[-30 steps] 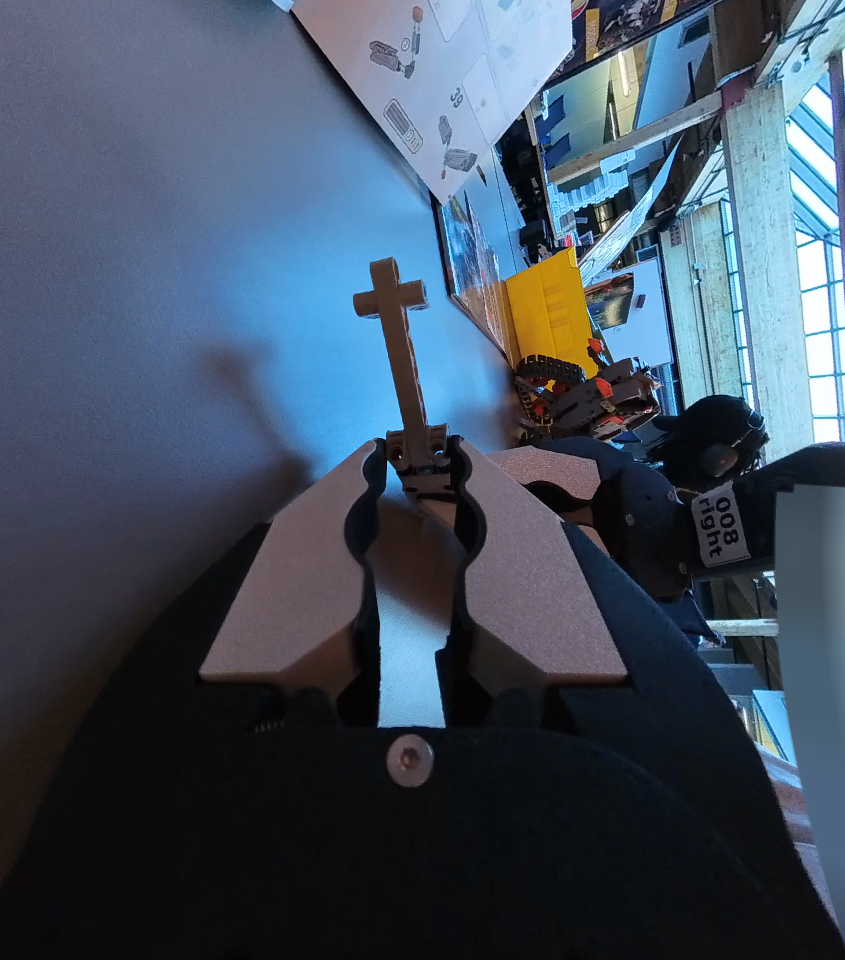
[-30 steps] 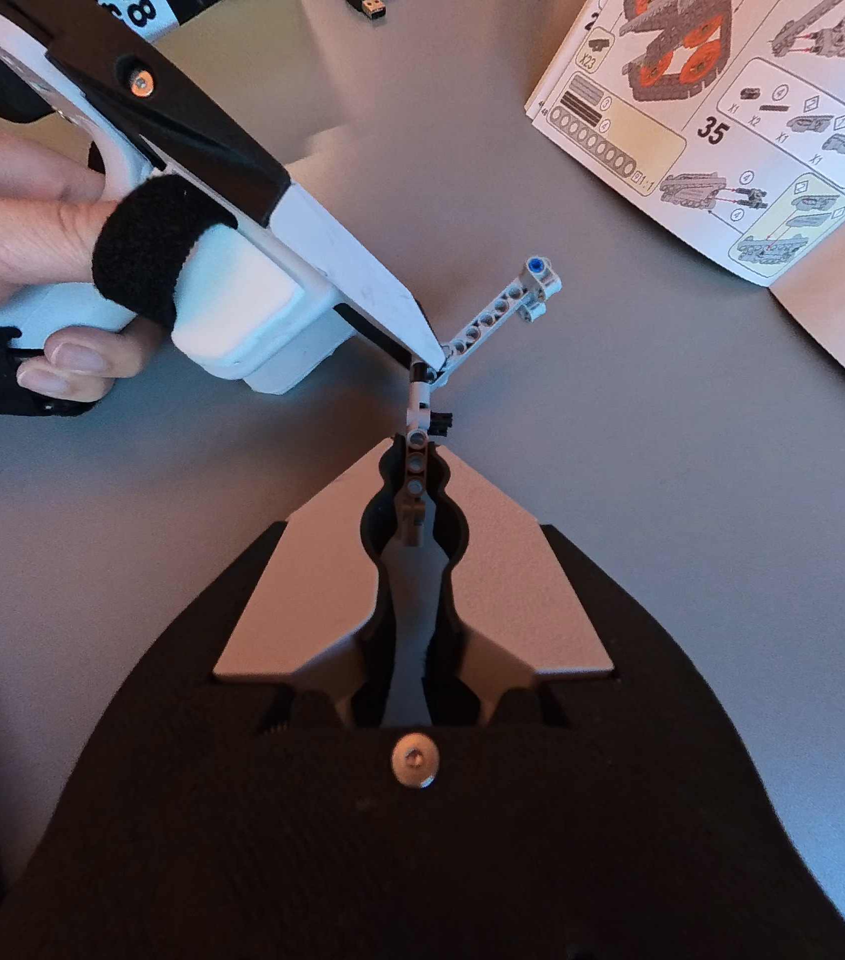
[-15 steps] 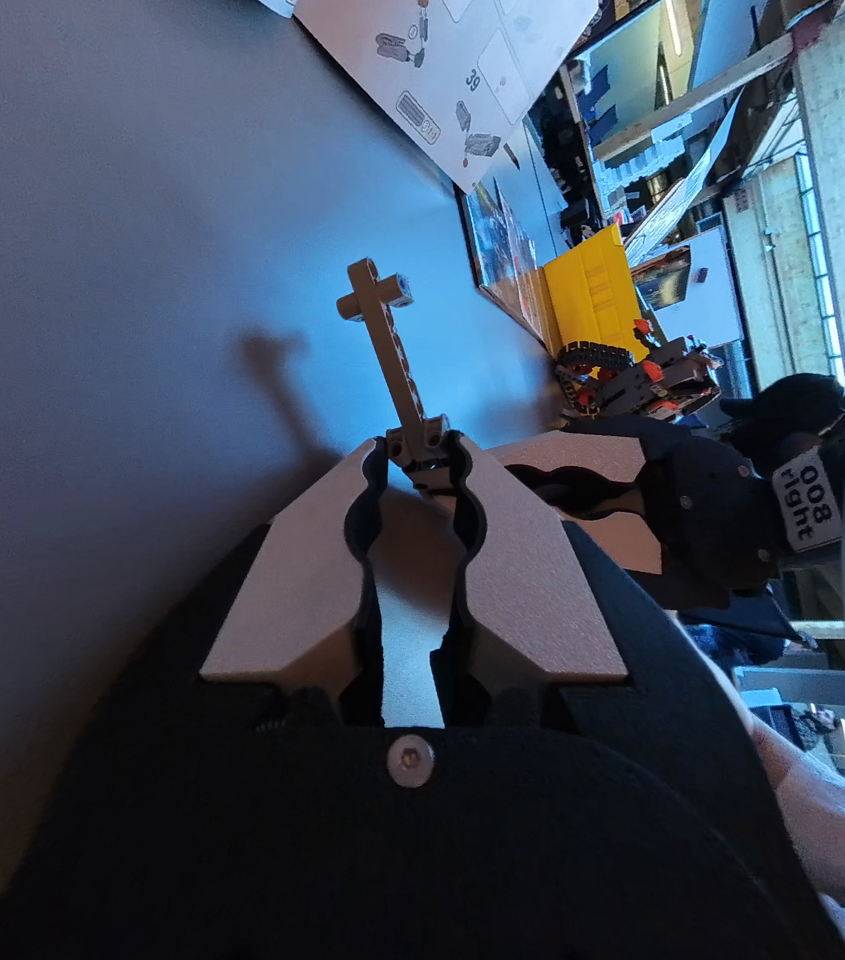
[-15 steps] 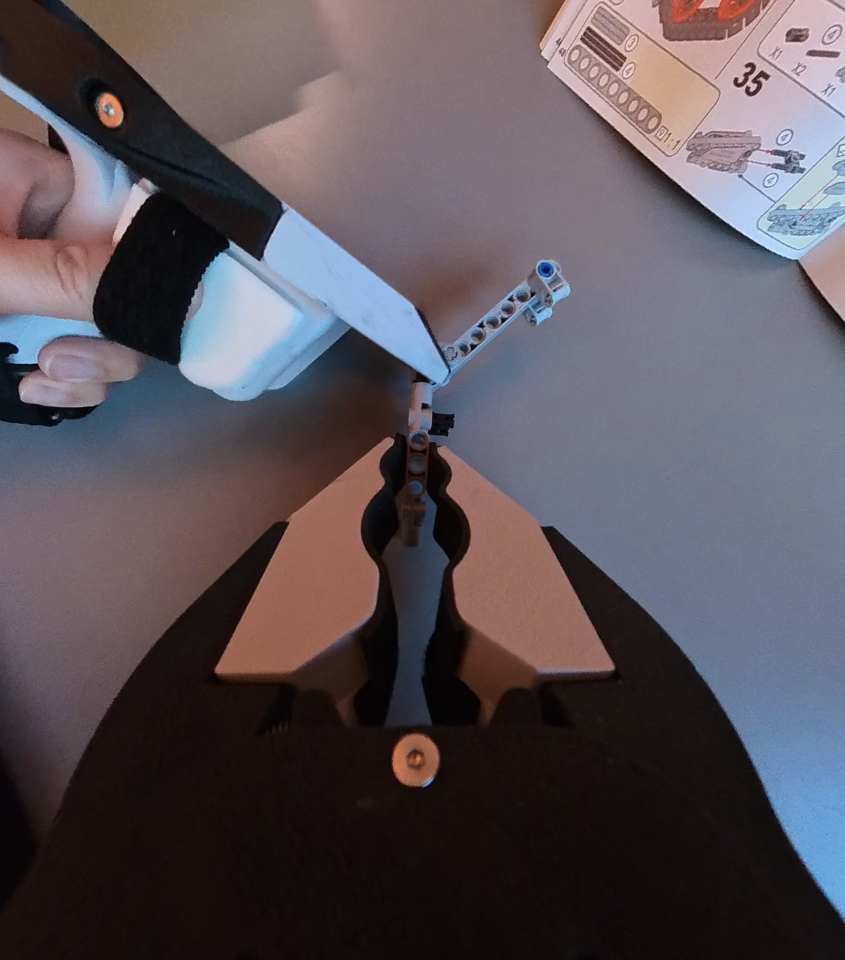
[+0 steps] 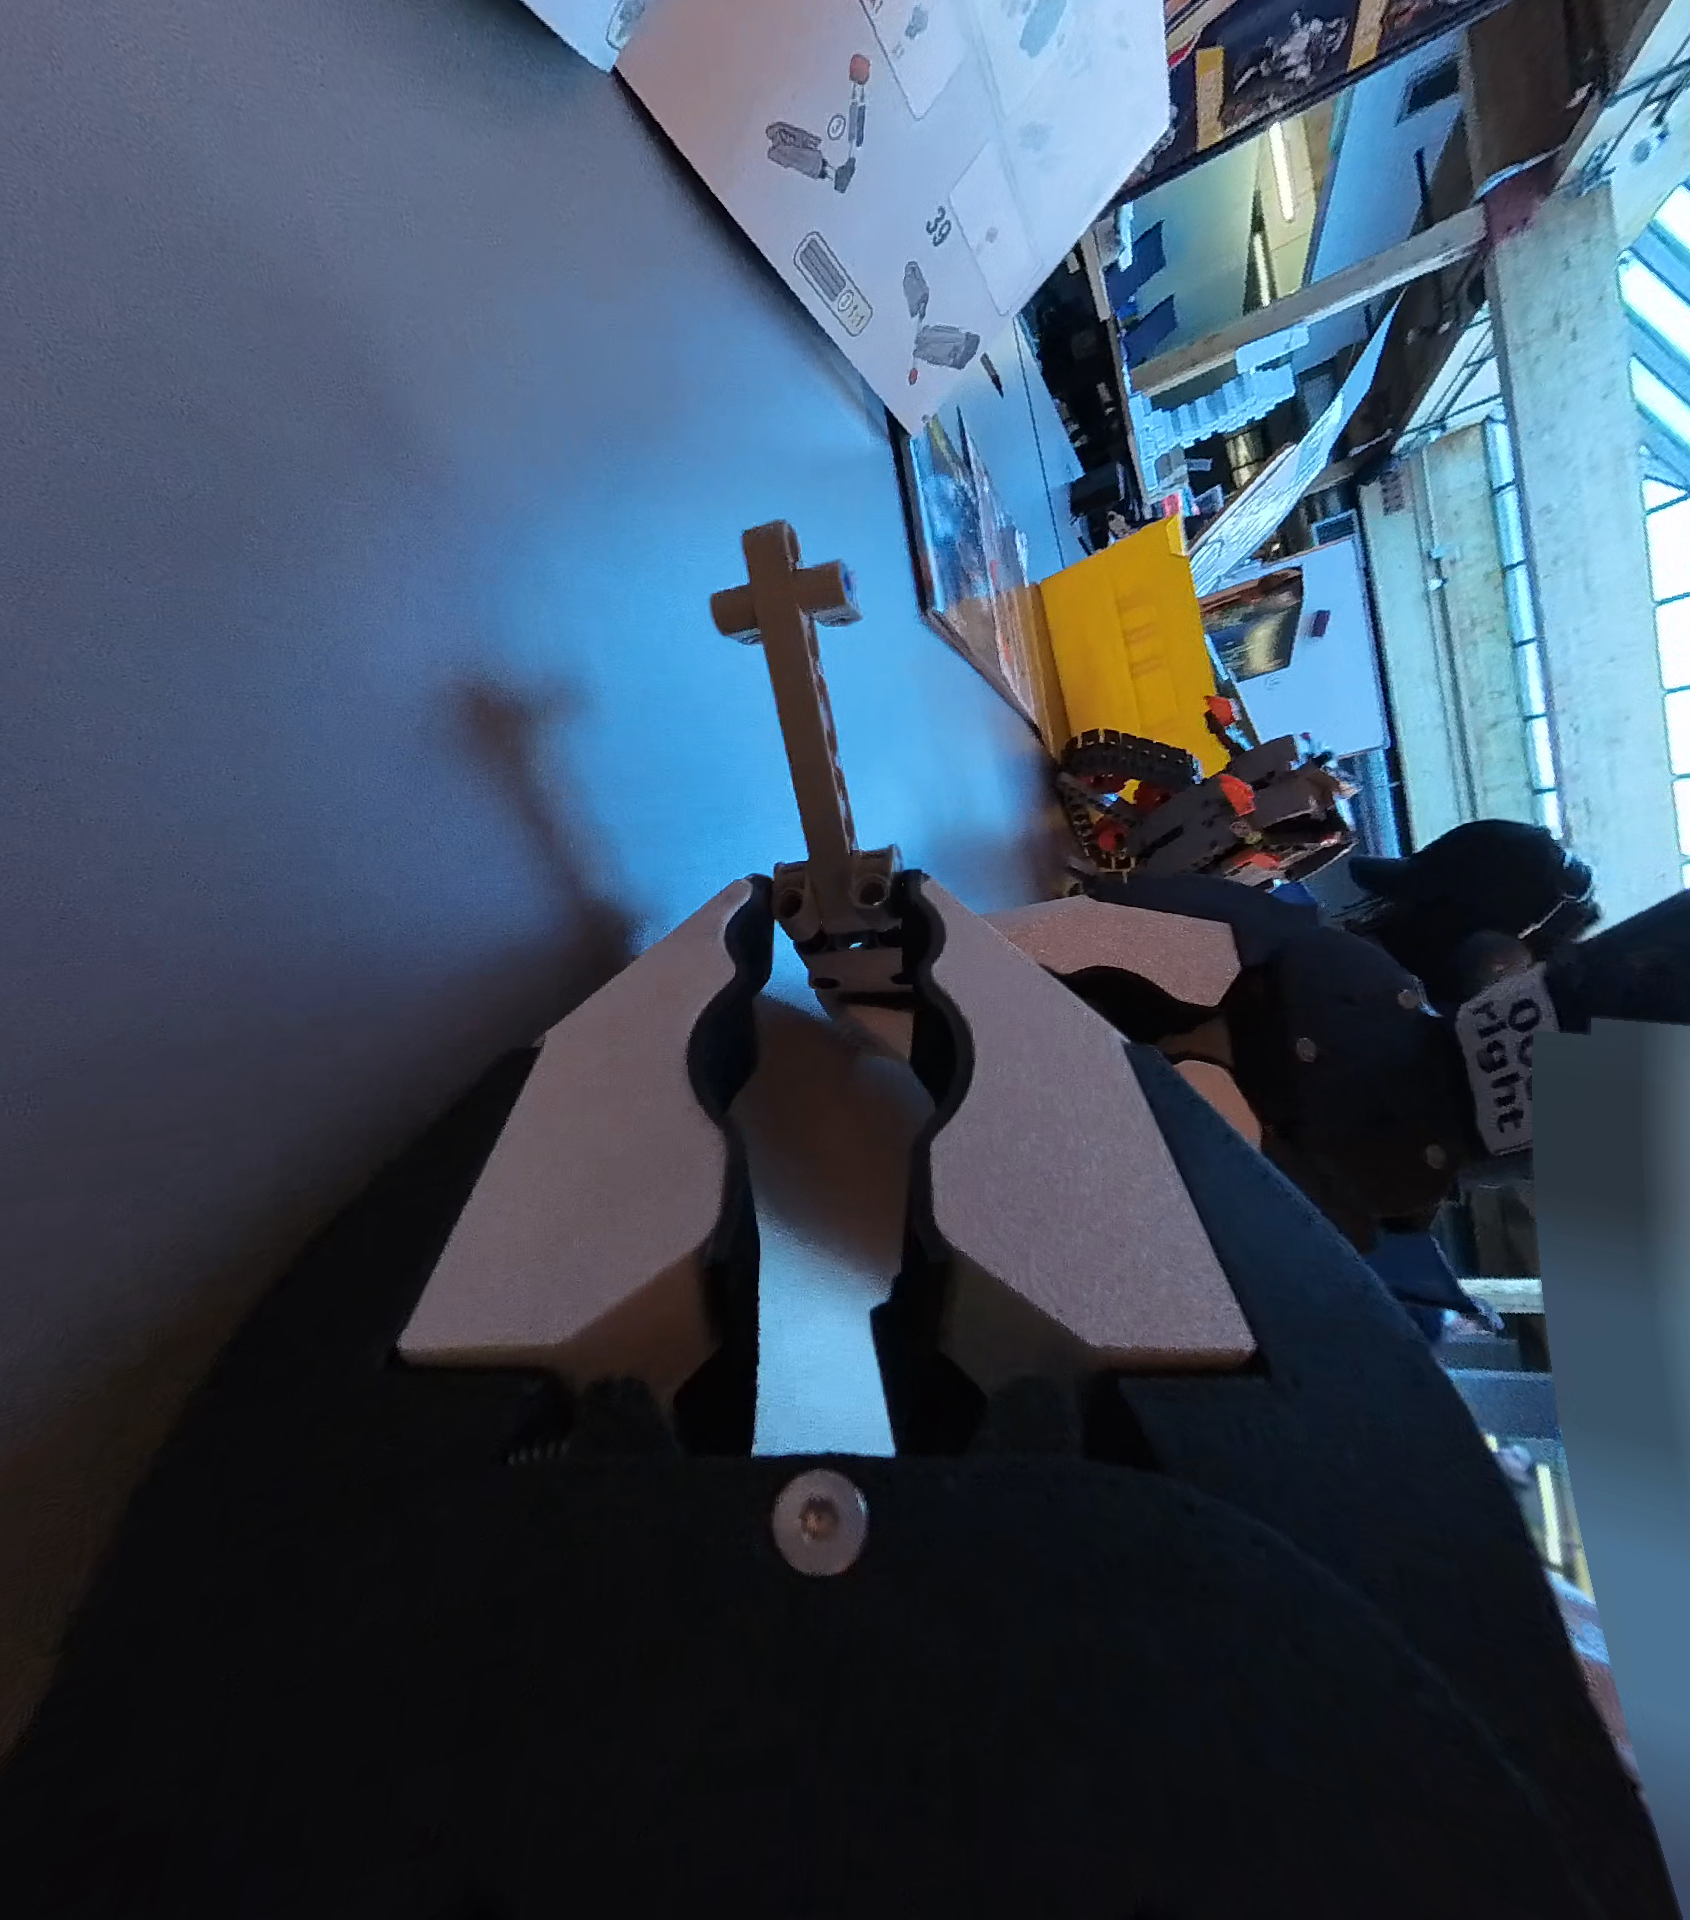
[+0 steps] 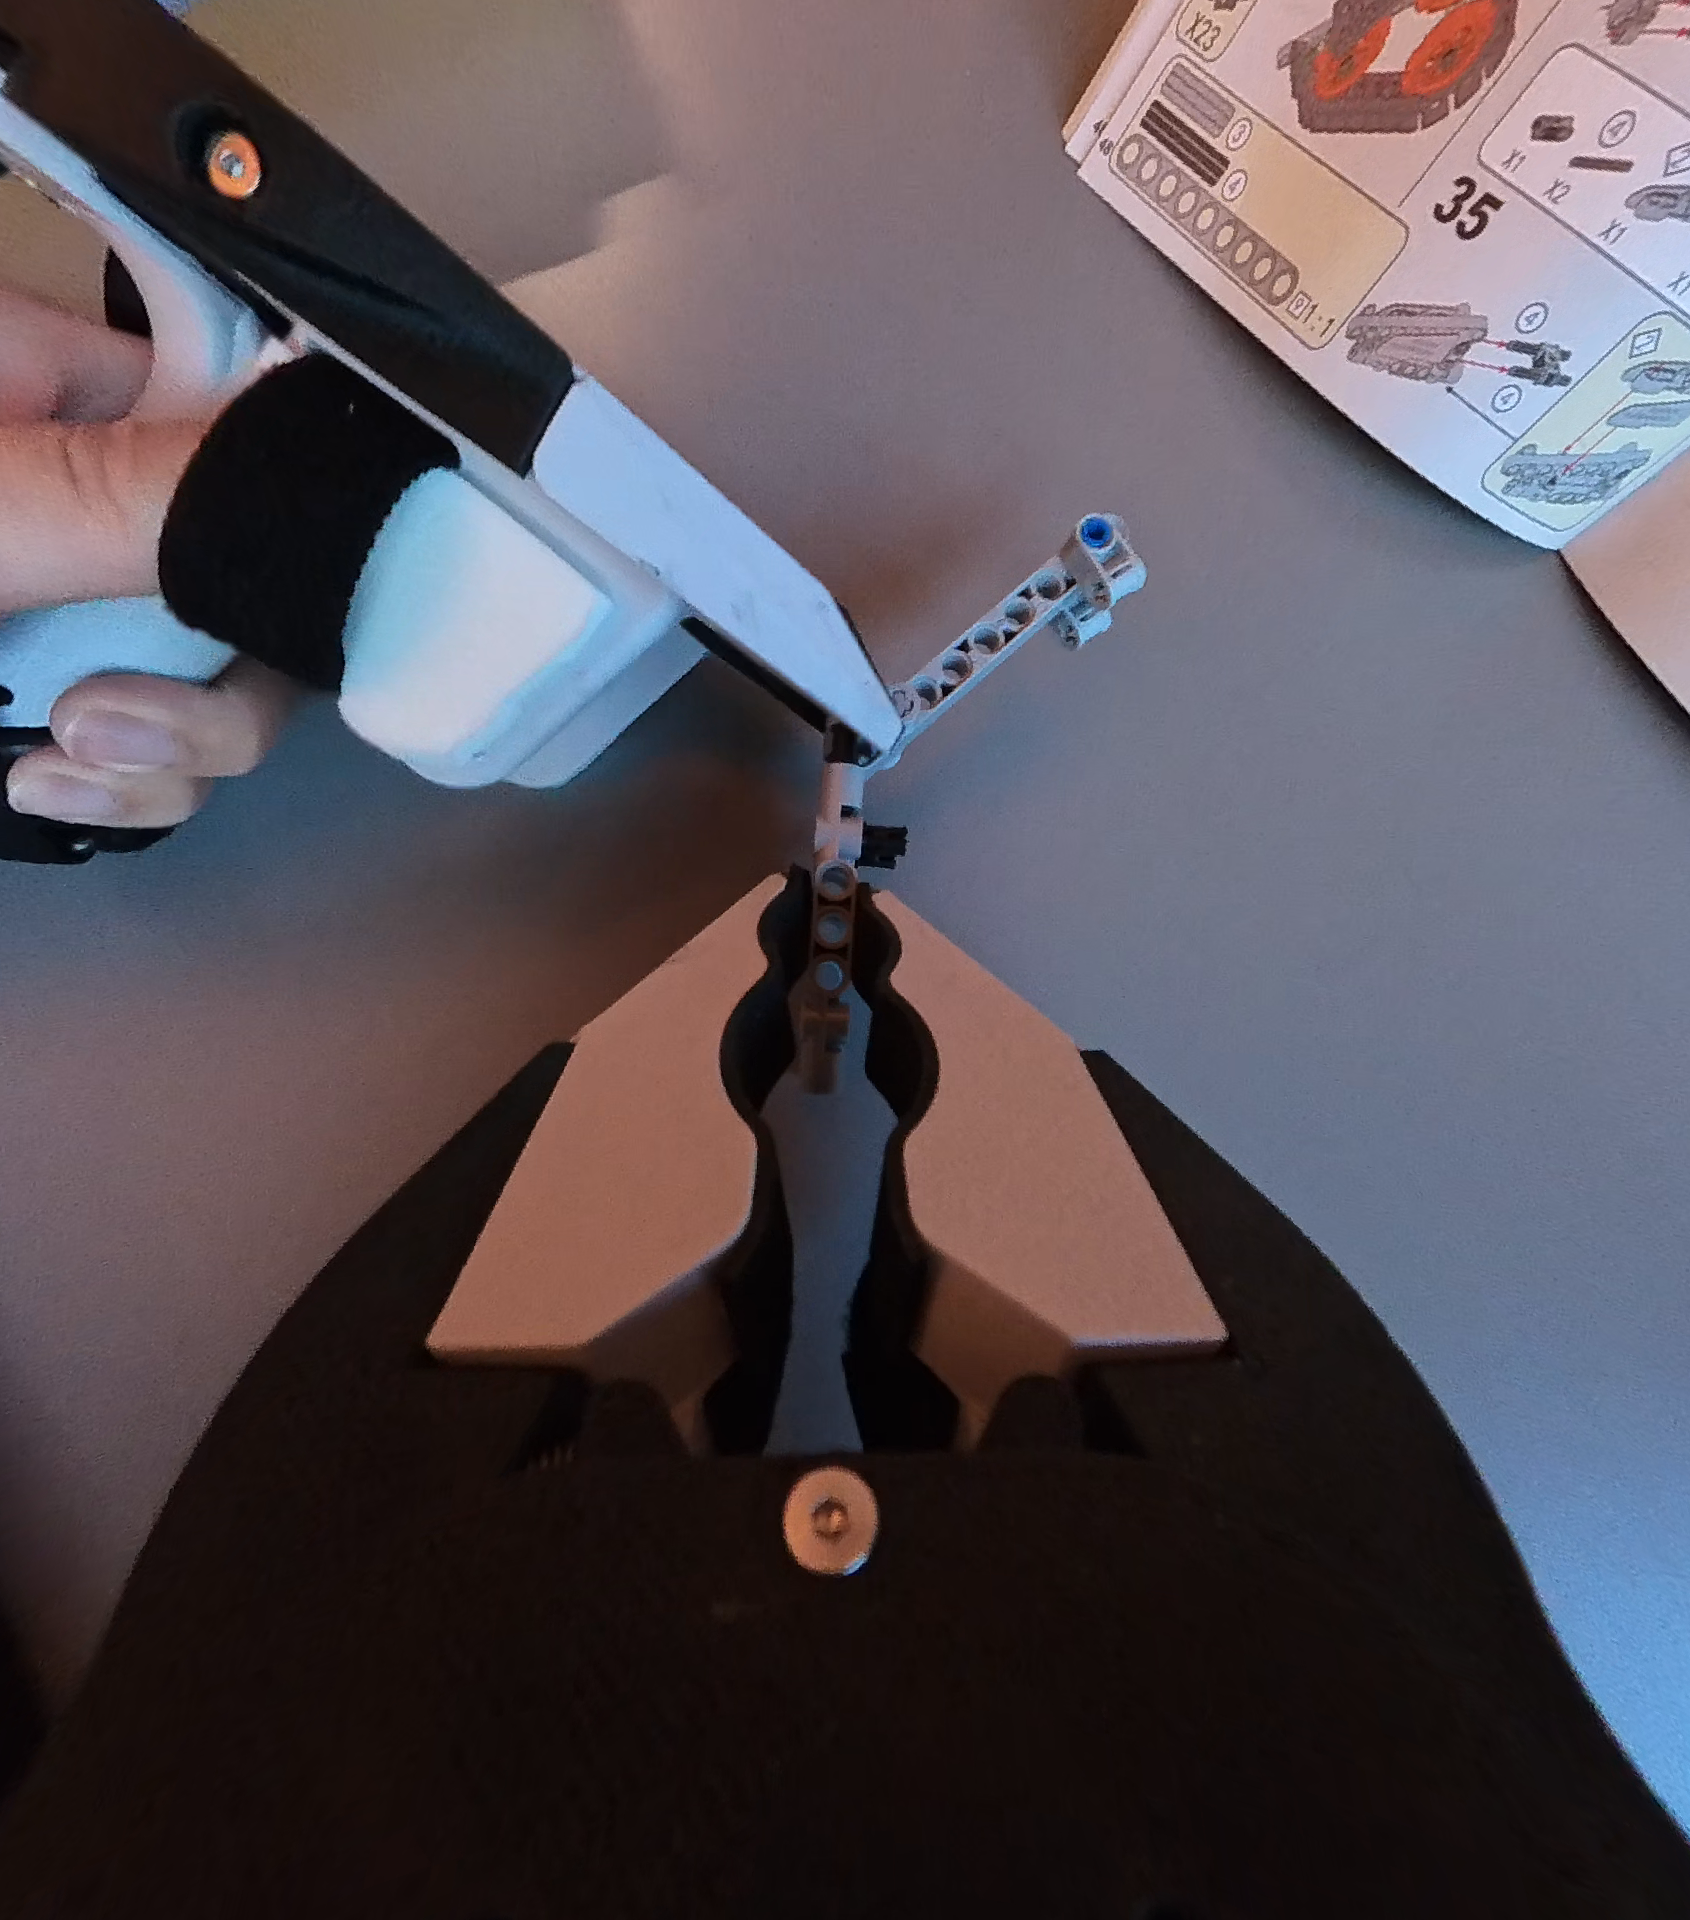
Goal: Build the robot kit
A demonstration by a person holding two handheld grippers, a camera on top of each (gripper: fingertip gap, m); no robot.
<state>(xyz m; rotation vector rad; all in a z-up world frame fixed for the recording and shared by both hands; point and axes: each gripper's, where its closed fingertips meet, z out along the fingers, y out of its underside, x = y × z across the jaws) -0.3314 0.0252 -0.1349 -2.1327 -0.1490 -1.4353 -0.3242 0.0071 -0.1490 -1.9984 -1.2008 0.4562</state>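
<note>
My left gripper (image 5: 836, 906) is shut on the near end of a long grey holed beam (image 5: 805, 717) that ends in a short cross piece (image 5: 784, 603). In the right wrist view the same beam (image 6: 1002, 629) sticks out to the upper right from the left gripper (image 6: 864, 727) and carries a blue pin (image 6: 1090, 535) at its tip. My right gripper (image 6: 833, 914) is shut on a short dark grey beam (image 6: 828, 951). A light grey connector (image 6: 841, 810) joins that short beam to the long one. Both grippers hold the joined piece above the grey table (image 6: 1288, 935). The right gripper (image 5: 1121, 951) lies just right of my left one.
An open instruction booklet (image 6: 1443, 260) lies at the far right and also shows in the left wrist view (image 5: 924, 156). A yellow part (image 5: 1121, 644), a tracked model with orange bits (image 5: 1205, 800) and a flat box (image 5: 960, 551) stand farther along the table. A person's hand (image 6: 20, 499) holds the left gripper. The tips of both grippers are at nearly the same place.
Both grippers have kept their hold. The joined piece has swayed slightly: the long beam leaned left half a second ago and stands straighter now. The booklet has shifted a little in both views.
</note>
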